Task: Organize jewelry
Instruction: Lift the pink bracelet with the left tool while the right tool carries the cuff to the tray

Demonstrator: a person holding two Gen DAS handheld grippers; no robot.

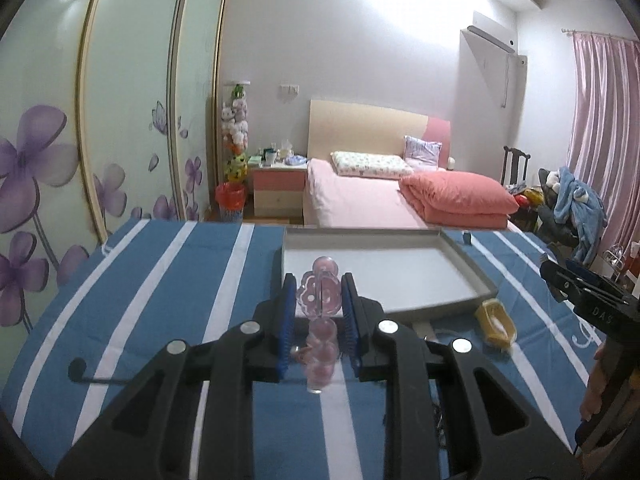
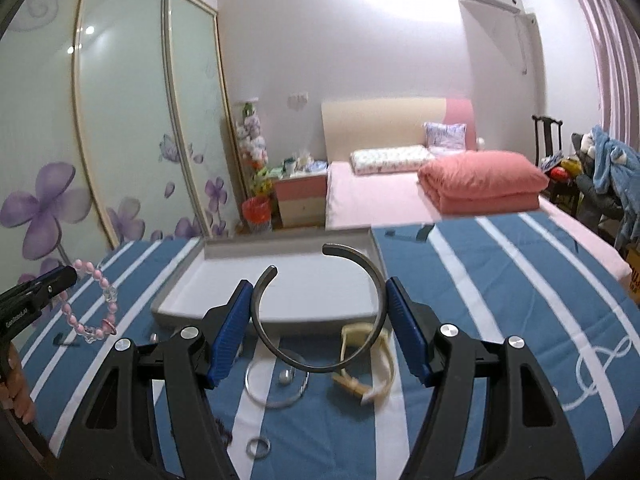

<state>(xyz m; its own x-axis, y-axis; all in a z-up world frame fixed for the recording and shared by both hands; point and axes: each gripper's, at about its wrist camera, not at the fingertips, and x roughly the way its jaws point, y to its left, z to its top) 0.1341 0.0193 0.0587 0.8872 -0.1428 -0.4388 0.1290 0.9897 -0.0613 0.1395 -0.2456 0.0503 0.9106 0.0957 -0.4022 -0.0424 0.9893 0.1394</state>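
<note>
The left hand-held gripper [image 1: 318,300] is nearly closed on one pink beaded bracelet [image 1: 320,292]. The right hand-held gripper [image 2: 320,312] grips one open grey metal bangle [image 2: 376,280] above the blue striped surface [image 2: 500,280], near one grey tray [image 2: 192,280], one thin silver ring bangle [image 2: 276,404] and one cream watch [image 2: 372,360].

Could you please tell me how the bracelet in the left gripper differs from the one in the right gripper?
The pink bead bracelet is a closed loop of pink and clear beads; the metal cuff bangle is one plain grey band with an open gap. The left gripper pinches the beads with narrow jaws, the rest hanging below; the right gripper spans the cuff's full width with wider jaws. Both are held above the striped cloth, near the grey tray.
</note>
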